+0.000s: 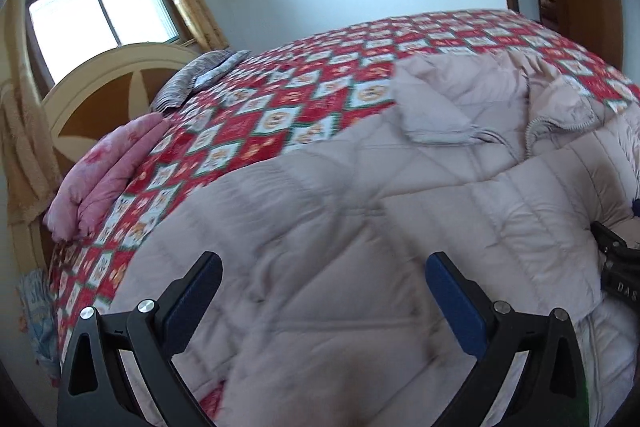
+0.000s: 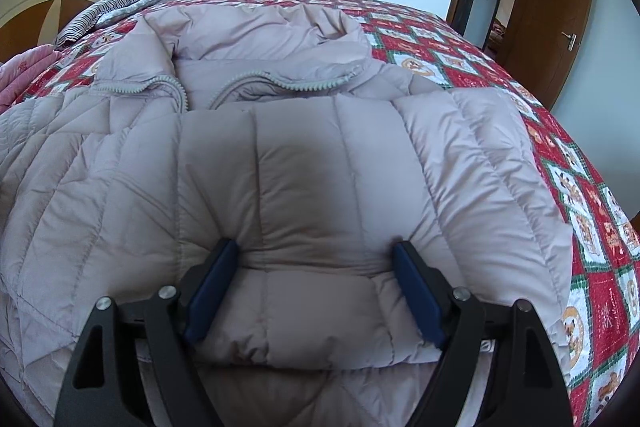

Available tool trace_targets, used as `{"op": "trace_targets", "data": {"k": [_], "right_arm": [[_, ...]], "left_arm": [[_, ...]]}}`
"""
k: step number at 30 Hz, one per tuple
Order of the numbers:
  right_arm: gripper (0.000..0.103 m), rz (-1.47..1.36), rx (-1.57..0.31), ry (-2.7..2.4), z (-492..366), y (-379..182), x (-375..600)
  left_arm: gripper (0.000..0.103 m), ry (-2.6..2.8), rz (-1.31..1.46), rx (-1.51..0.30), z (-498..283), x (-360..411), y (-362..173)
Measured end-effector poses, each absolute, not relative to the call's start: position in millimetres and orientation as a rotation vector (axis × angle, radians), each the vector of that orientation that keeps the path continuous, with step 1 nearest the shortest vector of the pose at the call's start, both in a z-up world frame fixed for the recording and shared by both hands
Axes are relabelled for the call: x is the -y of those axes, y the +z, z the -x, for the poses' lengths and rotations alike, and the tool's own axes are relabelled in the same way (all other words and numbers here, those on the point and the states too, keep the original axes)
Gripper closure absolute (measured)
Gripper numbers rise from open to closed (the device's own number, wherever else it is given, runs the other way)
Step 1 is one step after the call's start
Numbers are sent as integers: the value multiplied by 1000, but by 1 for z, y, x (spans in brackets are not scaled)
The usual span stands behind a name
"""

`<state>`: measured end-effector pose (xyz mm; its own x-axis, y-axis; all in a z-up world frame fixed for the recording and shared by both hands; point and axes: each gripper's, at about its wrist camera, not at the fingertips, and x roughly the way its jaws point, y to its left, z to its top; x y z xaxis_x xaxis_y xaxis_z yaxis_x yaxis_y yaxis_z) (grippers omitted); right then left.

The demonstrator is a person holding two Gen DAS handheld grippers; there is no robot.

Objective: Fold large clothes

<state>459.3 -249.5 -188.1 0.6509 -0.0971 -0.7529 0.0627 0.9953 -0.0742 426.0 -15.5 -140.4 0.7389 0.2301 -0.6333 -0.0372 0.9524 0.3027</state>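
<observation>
Coat: we are looking at a pale pink quilted down coat (image 2: pixel 304 163) lying spread across the bed, filling the centre and lower part of both views, its collar and grey zipper (image 2: pixel 280 83) toward the upper middle of the right wrist view.
Right claw: we are seeing the right claw (image 2: pixel 316 291) at the bottom centre, its blue pads spread wide on either side of a puffy folded sleeve section (image 2: pixel 312 311); the padding is bulging between them and touching both pads.
Left claw: we are seeing the left claw (image 1: pixel 320 291) at the bottom of a blurred view, spread wide with nothing between its pads, above the coat.
Bed: we are seeing a red, white and green checked bedspread (image 2: pixel 472 67) lying under the coat.
Upper left: we are noticing a folded pink quilt (image 1: pixel 104 179) and a grey striped pillow (image 1: pixel 196 79) by the headboard.
</observation>
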Motion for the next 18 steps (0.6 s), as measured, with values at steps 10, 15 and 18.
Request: {"op": "trace_targets", "data": {"k": [10, 15, 18], "right_arm": [[20, 27, -850, -83, -457, -187, 251], [19, 26, -849, -82, -457, -187, 251], [19, 25, -846, -82, -456, -187, 251]], "left_arm": [[1, 367, -248, -726, -377, -118, -137], [1, 516, -210, -697, -342, -181, -139], [1, 584, -160, -693, -313, -222, -142]]}}
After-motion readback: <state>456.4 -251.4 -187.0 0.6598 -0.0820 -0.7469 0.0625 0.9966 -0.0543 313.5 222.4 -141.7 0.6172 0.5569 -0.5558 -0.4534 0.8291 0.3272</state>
